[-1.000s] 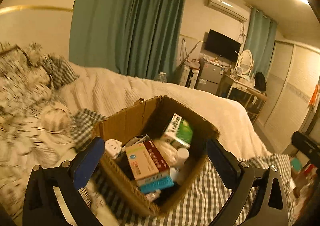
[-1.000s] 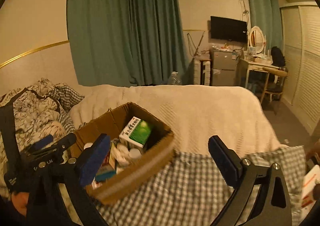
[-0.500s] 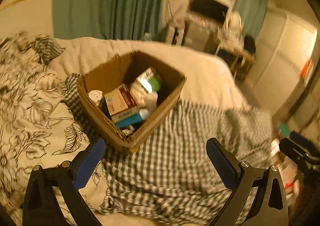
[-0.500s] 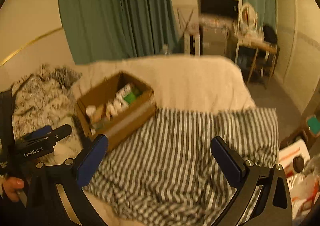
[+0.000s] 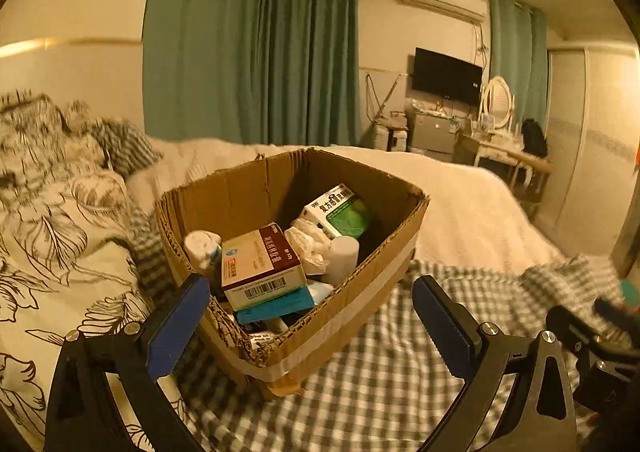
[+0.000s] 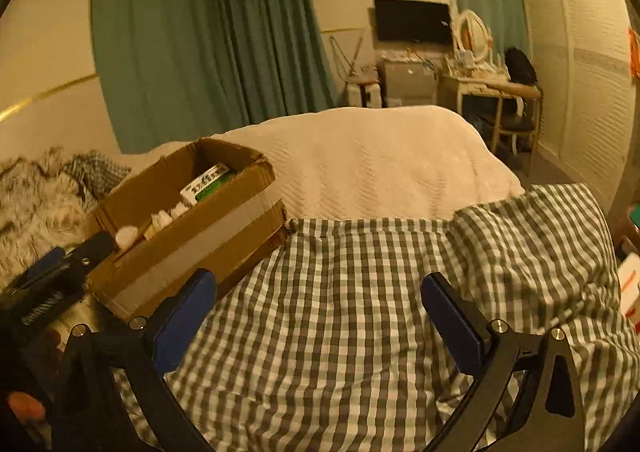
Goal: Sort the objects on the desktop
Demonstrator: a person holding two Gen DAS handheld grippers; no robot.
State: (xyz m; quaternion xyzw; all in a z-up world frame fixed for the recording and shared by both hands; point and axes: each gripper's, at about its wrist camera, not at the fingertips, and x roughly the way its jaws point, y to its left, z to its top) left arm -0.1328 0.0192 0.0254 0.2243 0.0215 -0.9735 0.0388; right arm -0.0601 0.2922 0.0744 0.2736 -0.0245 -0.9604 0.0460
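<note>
- The bed (image 6: 360, 156) fills the lower half of both views, with a cream blanket (image 5: 460, 212) over its far part.
- A grey-and-white checked cover (image 6: 340, 332) lies over the near part of the bed; a flower-printed pillow (image 5: 52, 252) lies to the left.
- An open cardboard box (image 5: 360, 316) sits on the checked cover, beside the flower-printed pillow, with a pale tape band along its near wall.
- The left gripper (image 5: 312, 322) hangs just in front of the box, jaws wide apart and empty, one blue pad (image 5: 176, 324) next to the near corner.
- The right gripper (image 6: 318, 318) is over bare checked cover to the right of the box, jaws spread wide, nothing between them.
- Inside the box, a maroon-and-white medicine carton (image 5: 260, 264) rests atop a blue carton (image 5: 276, 308).
- A green-and-white carton (image 5: 340, 212) leans on the far wall.
- A white roll (image 5: 342, 258) stands beside crumpled white plastic (image 5: 308, 242).
</note>
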